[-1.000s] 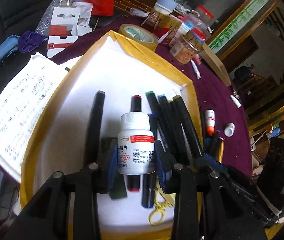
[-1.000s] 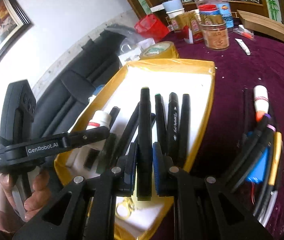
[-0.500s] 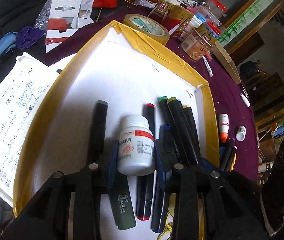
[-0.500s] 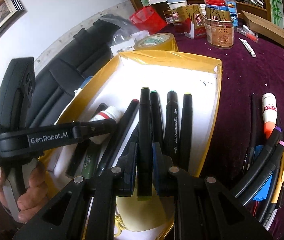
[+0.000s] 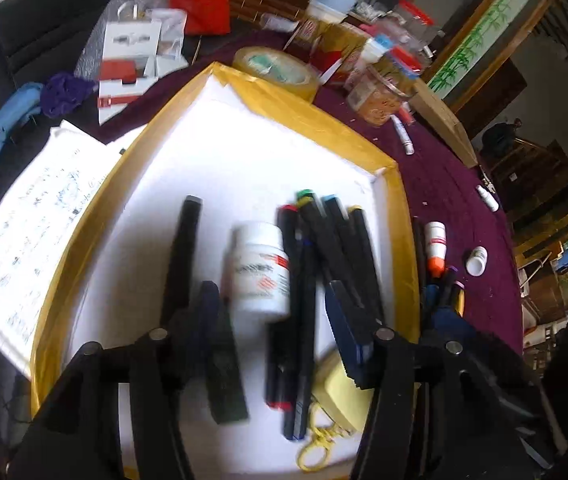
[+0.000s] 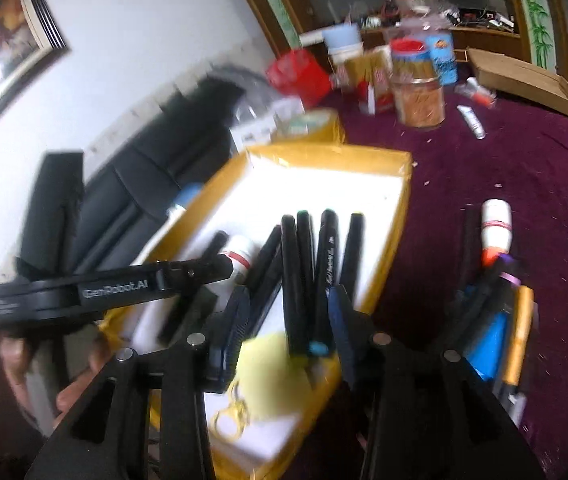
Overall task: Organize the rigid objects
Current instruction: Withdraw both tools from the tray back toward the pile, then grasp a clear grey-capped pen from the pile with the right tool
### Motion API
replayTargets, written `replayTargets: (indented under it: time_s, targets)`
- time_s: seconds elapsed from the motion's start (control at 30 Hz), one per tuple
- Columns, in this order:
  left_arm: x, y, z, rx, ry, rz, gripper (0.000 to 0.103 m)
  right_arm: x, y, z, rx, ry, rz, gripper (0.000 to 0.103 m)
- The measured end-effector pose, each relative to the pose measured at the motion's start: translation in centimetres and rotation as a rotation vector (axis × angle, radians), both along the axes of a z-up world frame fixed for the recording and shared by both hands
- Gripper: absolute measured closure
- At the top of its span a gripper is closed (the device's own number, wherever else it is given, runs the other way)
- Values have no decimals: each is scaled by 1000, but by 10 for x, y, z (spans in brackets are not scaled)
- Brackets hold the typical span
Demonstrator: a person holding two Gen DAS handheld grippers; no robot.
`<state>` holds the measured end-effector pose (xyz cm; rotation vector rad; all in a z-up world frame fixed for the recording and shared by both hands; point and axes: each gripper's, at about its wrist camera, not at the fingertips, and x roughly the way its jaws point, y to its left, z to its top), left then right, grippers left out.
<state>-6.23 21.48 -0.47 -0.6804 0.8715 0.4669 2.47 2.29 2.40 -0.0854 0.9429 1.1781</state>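
Observation:
A white pill bottle [image 5: 257, 268] with a red band lies in the yellow-rimmed white tray [image 5: 316, 120], touching a bundle of black markers [image 5: 324, 248]. My left gripper [image 5: 277, 316] straddles the bottle with jaws opening, and its pads stand clear of it. In the right wrist view the tray [image 6: 324, 156] holds the same markers. One black marker [image 6: 294, 280] lies between the opening jaws of my right gripper [image 6: 290, 320], and neither pad touches it. The bottle [image 6: 239, 254] shows partly behind the left gripper's body [image 6: 115, 288].
A yellow pom-pom keychain [image 5: 336, 392] lies at the tray's near end. More pens [image 6: 496, 304] and an orange-tipped tube [image 5: 435, 248] lie on the purple cloth to the right. A tape roll [image 5: 275, 66], a jar [image 5: 380, 96] and a notebook [image 5: 23, 216] ring the tray.
Both grippers have opened: the left let go of the pill bottle, the right let go of the black marker. Both things now lie in the tray, and both cameras have drawn back a little.

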Motion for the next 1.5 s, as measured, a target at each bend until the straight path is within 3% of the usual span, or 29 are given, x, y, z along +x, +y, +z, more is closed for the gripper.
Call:
replayTargets:
  time_s: [0.13, 0.27, 0.4, 0.6, 0.73, 1.0, 1.27, 1.37, 1.5]
  targets:
    - [-7, -38, 17, 58, -51, -32, 49, 7, -54, 0, 46, 41, -46, 66]
    - [0, -77, 21, 59, -78, -110, 47, 20, -102, -16, 30, 89, -130, 66]
    - [17, -116, 18, 58, -57, -189, 47, 36, -142, -35, -2, 137, -214, 66]
    - [36, -152, 15, 62, -20, -252, 47, 52, -169, -50, -54, 155, -263, 67]
    - [43, -165, 14, 77, 11, -273, 47, 60, -173, -55, -66, 159, -273, 68]
    - [47, -161, 8, 75, 22, -269, 47, 63, -146, -61, -131, 125, -213, 84]
    - [42, -152, -1, 40, 15, -286, 47, 58, -114, -57, -273, -30, -213, 90]
    - [42, -154, 0, 47, 11, -299, 47, 48, -104, -57, -344, -131, -213, 94]
    - [45, -158, 2, 58, 10, -318, 47, 48, -118, -55, -360, -135, -256, 96]
